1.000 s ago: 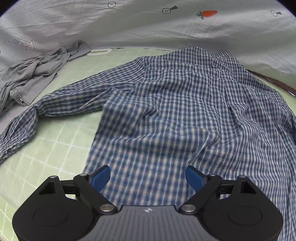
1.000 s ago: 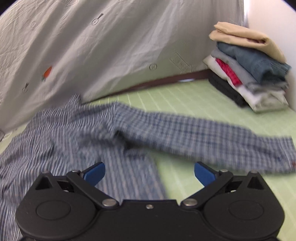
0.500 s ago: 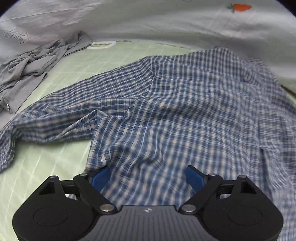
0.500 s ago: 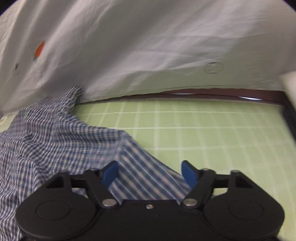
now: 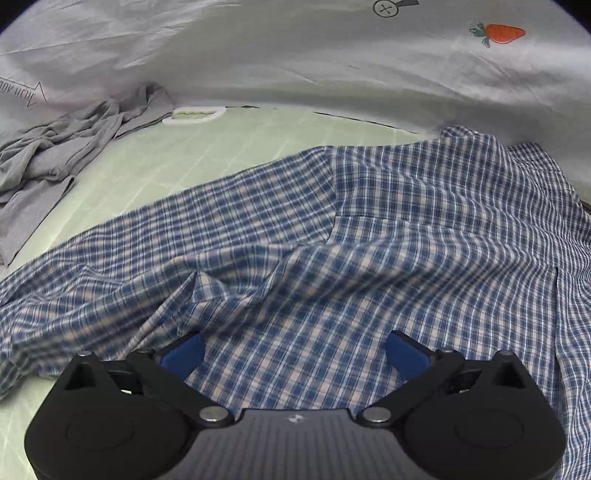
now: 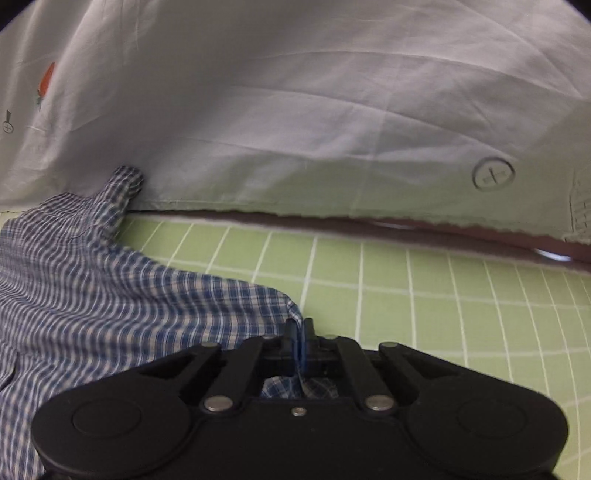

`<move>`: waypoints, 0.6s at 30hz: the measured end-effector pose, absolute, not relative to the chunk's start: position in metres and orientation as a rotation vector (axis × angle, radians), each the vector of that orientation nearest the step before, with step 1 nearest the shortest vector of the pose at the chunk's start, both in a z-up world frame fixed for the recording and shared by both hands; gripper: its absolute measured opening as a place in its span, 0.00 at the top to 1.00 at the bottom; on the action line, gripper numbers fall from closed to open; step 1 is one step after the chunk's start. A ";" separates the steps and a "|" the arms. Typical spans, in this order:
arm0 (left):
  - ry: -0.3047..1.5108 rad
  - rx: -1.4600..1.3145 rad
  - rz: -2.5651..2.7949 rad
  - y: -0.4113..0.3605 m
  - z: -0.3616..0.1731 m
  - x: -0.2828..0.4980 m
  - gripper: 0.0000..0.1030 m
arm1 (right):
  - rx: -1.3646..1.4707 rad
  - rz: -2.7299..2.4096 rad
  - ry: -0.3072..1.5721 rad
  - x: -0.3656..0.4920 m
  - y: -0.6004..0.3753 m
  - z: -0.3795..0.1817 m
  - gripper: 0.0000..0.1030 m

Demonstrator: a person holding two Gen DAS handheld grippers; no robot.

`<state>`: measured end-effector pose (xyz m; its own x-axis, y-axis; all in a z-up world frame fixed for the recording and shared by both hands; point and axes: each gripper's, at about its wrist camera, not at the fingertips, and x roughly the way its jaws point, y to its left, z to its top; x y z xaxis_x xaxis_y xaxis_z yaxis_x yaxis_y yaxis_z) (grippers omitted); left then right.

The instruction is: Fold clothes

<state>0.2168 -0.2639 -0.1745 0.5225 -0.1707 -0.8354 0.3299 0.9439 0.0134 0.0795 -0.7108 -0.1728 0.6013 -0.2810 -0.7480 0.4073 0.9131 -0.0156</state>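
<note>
A blue and white plaid shirt [image 5: 369,229] lies spread on the green gridded mat [image 5: 207,162], one sleeve running off to the left. My left gripper [image 5: 293,352] hovers low over the shirt's body, its jaws still opening wide, with cloth below them but nothing pinched. In the right wrist view the same plaid shirt [image 6: 110,295] fills the left side. My right gripper [image 6: 298,345] has its jaws closing on the shirt's edge fabric, the blue pads pressed together on a fold of cloth.
A crumpled grey garment [image 5: 59,158] lies at the left of the mat, by a white plastic ring [image 5: 194,115]. A pale sheet printed with a carrot [image 5: 498,33] hangs behind. Bare green mat [image 6: 443,302] stretches right of the right gripper.
My right gripper swung left from over the sleeve to the shirt's edge and shut on the cloth. My left gripper slid left and lower over the shirt, its jaws spreading a little wider.
</note>
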 end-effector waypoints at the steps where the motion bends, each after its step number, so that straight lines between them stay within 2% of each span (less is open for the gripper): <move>1: 0.982 0.179 -0.300 -0.264 -0.174 0.218 0.00 | 0.145 -0.434 0.846 0.081 -0.710 -0.171 0.72; 2: 0.990 0.180 -0.295 -0.263 -0.172 0.219 0.00 | 0.127 -0.467 0.856 0.082 -0.709 -0.170 0.46; 3: 0.991 0.180 -0.292 -0.262 -0.170 0.217 0.00 | 0.112 -0.511 0.848 0.079 -0.706 -0.166 0.36; 6: 0.959 0.174 -0.292 -0.252 -0.156 0.201 0.00 | 0.148 -0.571 0.770 0.047 -0.688 -0.145 0.22; 8: 0.949 0.165 -0.289 -0.234 -0.148 0.190 0.00 | 0.166 -0.614 0.727 0.019 -0.665 -0.130 0.08; 15: 0.971 0.125 -0.265 -0.158 -0.137 0.125 0.00 | 0.273 -0.611 0.775 -0.110 -0.561 -0.125 0.06; 18: 0.991 0.128 -0.270 -0.131 -0.138 0.094 0.00 | 0.325 -0.608 0.835 -0.160 -0.525 -0.137 0.11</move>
